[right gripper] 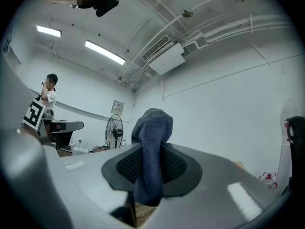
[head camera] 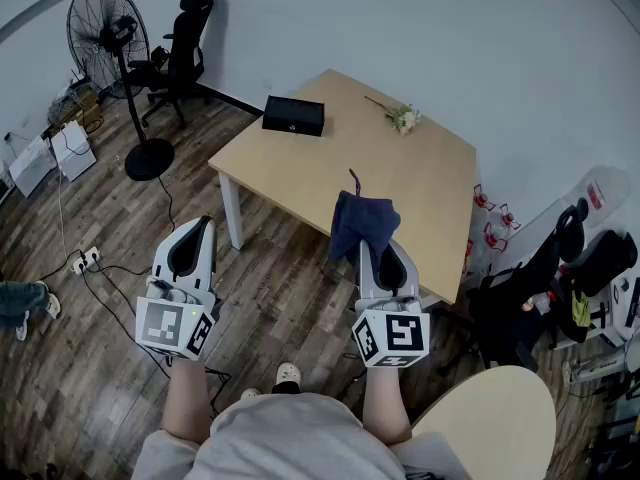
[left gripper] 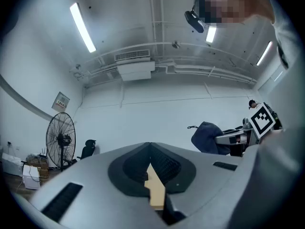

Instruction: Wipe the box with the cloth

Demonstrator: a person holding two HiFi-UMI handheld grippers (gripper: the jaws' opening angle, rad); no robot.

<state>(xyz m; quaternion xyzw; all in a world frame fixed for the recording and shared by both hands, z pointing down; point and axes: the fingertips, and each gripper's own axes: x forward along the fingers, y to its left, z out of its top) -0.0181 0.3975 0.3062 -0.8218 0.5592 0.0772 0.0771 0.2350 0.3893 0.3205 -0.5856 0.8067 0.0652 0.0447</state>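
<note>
Head view, looking steeply down on a pale wooden table (head camera: 400, 173) set cornerwise on a plank floor (head camera: 280, 298). A person holds 2 grippers, each carrying a cube with square black-and-white markers at its rear. The left gripper (head camera: 199, 227) hangs over the floor, off the table's left side and just short of its near left leg. In the left gripper view its 2 jaws are pressed together with nothing between them, and only a thin tan sliver shows in the seam. The right gripper (head camera: 384, 252) is at the table's near edge. Its jaws are clamped on a dark blue cloth (head camera: 362, 220), which bunches up above the jaw tips and overlaps the table's near edge. In the right gripper view the cloth rises as a rounded fold from between the ribbed black pads (right gripper: 177, 165) and hangs down in front of them. The black box (head camera: 293, 116), flat and rectangular, lies on the table at its far left corner, well apart from the cloth and both grippers. A small sprig of flowers (head camera: 402, 118) lies on the table near its far corner, to the right of the box. Beyond the table's left side stand a pedestal fan (head camera: 108, 36) and a black office chair (head camera: 186, 46) by the white wall.
</note>
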